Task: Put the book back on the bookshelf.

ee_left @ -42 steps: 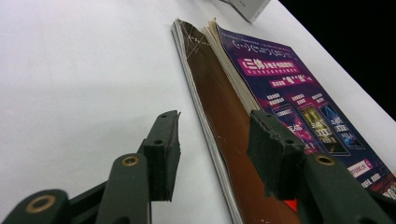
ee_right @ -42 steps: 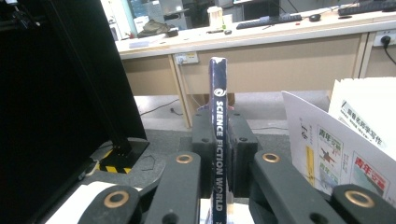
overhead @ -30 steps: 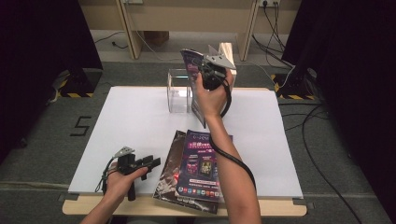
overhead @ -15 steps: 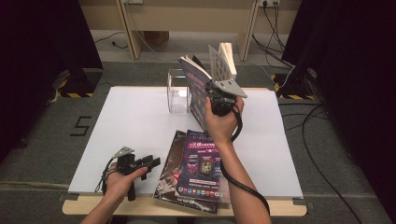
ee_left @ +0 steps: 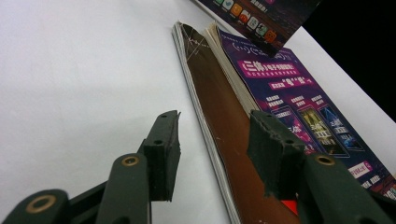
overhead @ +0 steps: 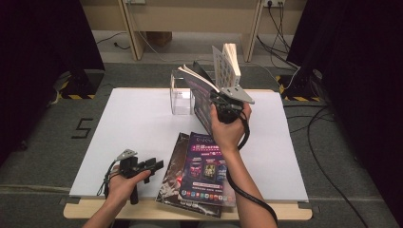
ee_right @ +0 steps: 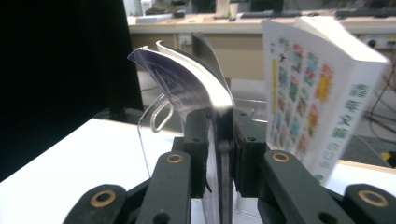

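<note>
The thin purple-covered magazine stands on edge at the far middle of the white counter, just to the right of the clear acrylic holder; its top pages curl over to the left, and in the right gripper view the same magazine rises straight up between your jaws; your right gripper is at its lower edge, and its jaws have just been opening a little, the pads standing narrow on either side of the sheets; whether they still press on the paper I cannot tell from here. Just right of the magazine a thick white book with coloured squares on its cover stands upright, leaning slightly; in the right gripper view that book sits close beside your right jaw.

Nearer to you, two flat magazines lie stacked at the front edge of the counter: a purple advertising magazine on top of a dark brown-covered one, the lower one showing along the left side. Your left gripper rests low on the counter just left of that stack; its jaws stand wide with nothing between them, and in the left gripper view the brown magazine's edge runs up between the pads without touching them.
</note>
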Demonstrator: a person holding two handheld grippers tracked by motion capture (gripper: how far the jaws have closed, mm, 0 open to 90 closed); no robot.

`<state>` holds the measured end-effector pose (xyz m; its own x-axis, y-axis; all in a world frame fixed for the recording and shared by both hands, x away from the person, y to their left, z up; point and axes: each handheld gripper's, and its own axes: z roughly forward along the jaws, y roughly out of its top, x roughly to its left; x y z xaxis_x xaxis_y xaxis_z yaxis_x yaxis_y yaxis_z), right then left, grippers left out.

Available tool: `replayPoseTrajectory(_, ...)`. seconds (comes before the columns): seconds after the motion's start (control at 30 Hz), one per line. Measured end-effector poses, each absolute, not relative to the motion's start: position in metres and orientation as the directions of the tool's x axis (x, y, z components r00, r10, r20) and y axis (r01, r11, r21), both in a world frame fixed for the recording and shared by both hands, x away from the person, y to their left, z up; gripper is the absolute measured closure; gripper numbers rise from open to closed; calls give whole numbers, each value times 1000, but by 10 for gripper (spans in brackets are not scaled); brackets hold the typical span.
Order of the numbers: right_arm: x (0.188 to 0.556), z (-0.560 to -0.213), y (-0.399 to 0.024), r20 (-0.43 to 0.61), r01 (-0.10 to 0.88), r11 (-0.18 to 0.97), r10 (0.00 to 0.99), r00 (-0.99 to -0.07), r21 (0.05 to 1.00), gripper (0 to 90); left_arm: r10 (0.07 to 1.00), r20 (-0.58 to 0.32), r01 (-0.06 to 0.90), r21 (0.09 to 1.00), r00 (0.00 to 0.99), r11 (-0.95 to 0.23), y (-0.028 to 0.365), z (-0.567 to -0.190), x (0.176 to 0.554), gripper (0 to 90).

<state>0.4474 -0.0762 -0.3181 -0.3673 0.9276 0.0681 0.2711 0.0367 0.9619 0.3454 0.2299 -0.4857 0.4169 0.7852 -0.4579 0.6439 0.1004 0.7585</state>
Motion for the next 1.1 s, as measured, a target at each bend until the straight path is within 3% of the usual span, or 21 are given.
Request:
replayPoseTrajectory(0.53, 469, -303, -67, 12, 371, 134, 931, -365, 919, 841, 787, -459, 644, 758, 413, 104, 231, -486, 346, 530)
replayPoseTrajectory(1.1, 475, -300, -62, 73, 333, 55, 930, -360, 941, 844, 788, -459, 644, 758, 410, 106, 233, -486, 346, 530)
